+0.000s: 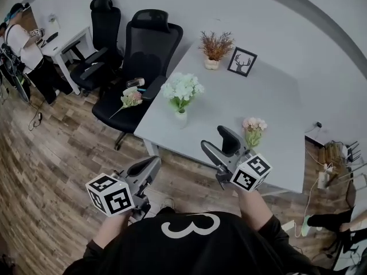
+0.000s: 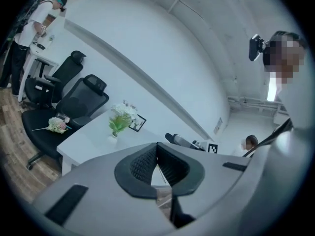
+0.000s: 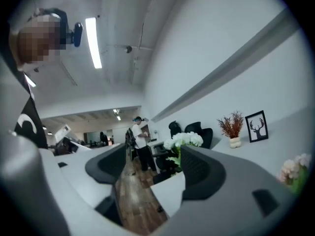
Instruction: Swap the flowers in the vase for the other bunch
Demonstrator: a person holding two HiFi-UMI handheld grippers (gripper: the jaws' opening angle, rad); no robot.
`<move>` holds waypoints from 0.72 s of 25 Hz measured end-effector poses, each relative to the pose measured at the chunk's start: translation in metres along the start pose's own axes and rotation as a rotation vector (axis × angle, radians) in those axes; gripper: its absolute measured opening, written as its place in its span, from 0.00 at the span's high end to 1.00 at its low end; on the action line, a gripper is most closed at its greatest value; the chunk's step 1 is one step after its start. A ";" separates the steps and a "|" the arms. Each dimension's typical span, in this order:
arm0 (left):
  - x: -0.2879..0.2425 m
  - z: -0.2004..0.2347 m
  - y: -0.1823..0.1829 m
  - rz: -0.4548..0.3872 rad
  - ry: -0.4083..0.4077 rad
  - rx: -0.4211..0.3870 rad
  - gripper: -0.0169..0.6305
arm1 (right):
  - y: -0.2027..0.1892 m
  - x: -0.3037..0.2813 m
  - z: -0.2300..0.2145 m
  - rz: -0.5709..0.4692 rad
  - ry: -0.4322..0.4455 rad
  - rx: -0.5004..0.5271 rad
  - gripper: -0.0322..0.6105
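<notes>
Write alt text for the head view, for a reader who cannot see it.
A person holds two grippers before a white table, right gripper jaws open and empty, left gripper jaws together. In a vase near the table's front edge stand white flowers; a pink bunch is beside the right gripper, and a second pink bunch lies on a black chair.

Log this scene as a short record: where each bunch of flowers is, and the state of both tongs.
vase: small white vase on the table, holding white flowers
pink bunch: lying on the black chair seat
second pink bunch: on the table, beside the right tongs
left tongs: shut, nothing held
right tongs: open, nothing between them
</notes>
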State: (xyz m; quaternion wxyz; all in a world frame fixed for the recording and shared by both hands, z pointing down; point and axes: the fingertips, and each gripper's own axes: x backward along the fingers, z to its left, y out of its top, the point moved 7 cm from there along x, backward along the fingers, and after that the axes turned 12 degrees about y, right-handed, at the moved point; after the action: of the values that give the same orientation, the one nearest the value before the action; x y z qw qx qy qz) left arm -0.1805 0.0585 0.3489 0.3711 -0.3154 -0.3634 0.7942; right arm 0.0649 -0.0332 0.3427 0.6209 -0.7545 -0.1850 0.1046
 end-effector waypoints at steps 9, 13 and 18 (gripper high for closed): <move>0.007 -0.118 -0.056 0.001 -0.112 -0.129 0.96 | 0.019 0.122 0.098 -0.041 0.189 0.003 0.79; 0.024 -0.148 -0.081 0.003 -0.129 -0.161 0.96 | 0.003 0.152 0.124 -0.032 0.262 -0.071 0.91; 0.036 -0.177 -0.097 0.008 -0.148 -0.202 0.96 | -0.008 0.172 0.145 -0.076 0.389 -0.257 0.93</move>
State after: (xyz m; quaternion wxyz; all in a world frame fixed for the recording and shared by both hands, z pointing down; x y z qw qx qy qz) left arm -0.0276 0.1930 0.3241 0.3066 -0.2931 -0.4669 0.7759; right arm 0.1634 0.1689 0.3331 0.5472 -0.8258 -0.1020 -0.0906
